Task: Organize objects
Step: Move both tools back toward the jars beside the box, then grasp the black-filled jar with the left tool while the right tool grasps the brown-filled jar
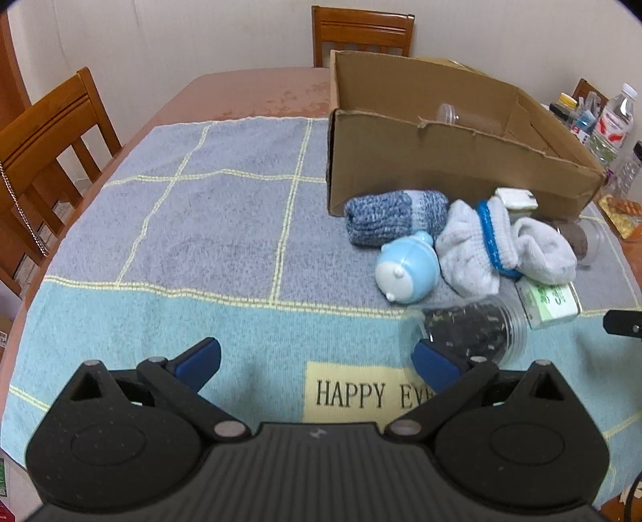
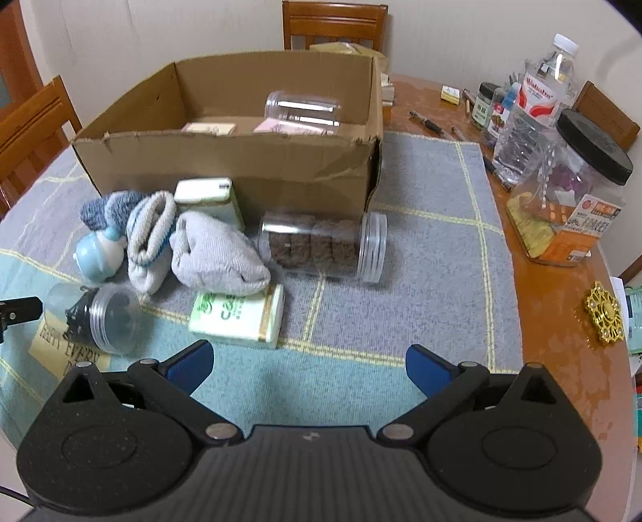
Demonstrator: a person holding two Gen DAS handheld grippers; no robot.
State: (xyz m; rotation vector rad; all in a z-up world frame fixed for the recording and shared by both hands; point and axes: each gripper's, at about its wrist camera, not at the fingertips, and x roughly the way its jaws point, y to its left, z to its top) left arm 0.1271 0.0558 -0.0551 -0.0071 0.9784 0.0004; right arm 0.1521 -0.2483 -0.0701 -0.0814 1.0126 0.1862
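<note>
A cardboard box (image 1: 449,168) (image 2: 240,160) stands on the blue checked towel (image 1: 200,225) (image 2: 421,249); a clear jar (image 2: 303,109) and flat packets lie inside. In front of it lies a heap: a blue knit sock roll (image 1: 395,215), grey-white socks (image 1: 489,245) (image 2: 208,253), a light blue toy (image 1: 407,271) (image 2: 96,255), green-white tins (image 2: 236,317) (image 2: 208,196), a jar of brown pieces (image 2: 321,245) and a jar of dark bits (image 1: 469,329) (image 2: 100,317). My left gripper (image 1: 317,361) is open, its right finger beside the dark jar. My right gripper (image 2: 309,367) is open over bare towel.
Wooden chairs (image 1: 52,132) (image 2: 333,24) stand around the brown table (image 1: 257,92). On the right side stand water bottles (image 2: 537,100), a black-lidded plastic jar (image 2: 578,188), small jars and pens. A gold ornament (image 2: 606,313) lies near the right edge.
</note>
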